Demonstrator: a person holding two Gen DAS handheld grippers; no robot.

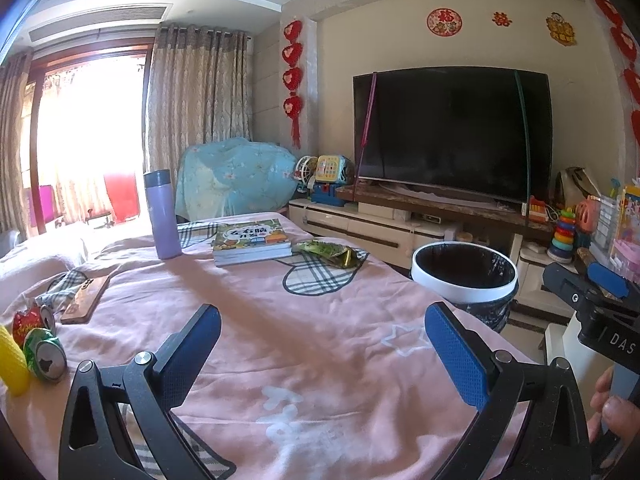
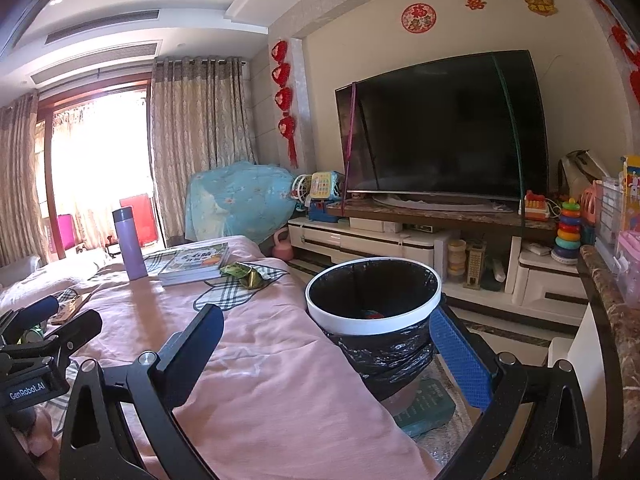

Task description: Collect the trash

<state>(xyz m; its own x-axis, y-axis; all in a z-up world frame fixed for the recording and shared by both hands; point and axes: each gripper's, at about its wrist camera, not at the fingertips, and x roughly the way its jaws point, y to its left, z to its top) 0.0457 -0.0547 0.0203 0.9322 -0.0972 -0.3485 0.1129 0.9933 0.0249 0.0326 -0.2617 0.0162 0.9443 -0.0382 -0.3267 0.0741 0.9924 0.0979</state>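
Observation:
A white-rimmed trash bin with a black liner stands beside the pink-covered table, also in the right wrist view; something red lies inside it. A green snack wrapper lies by the books, also in the right wrist view. A crushed green can and a red can lie at the table's left edge. My left gripper is open and empty over the table. My right gripper is open and empty, near the bin.
A purple flask, stacked books, a phone and a yellow object sit on the table. A TV on its cabinet, toys and a marble counter stand beyond.

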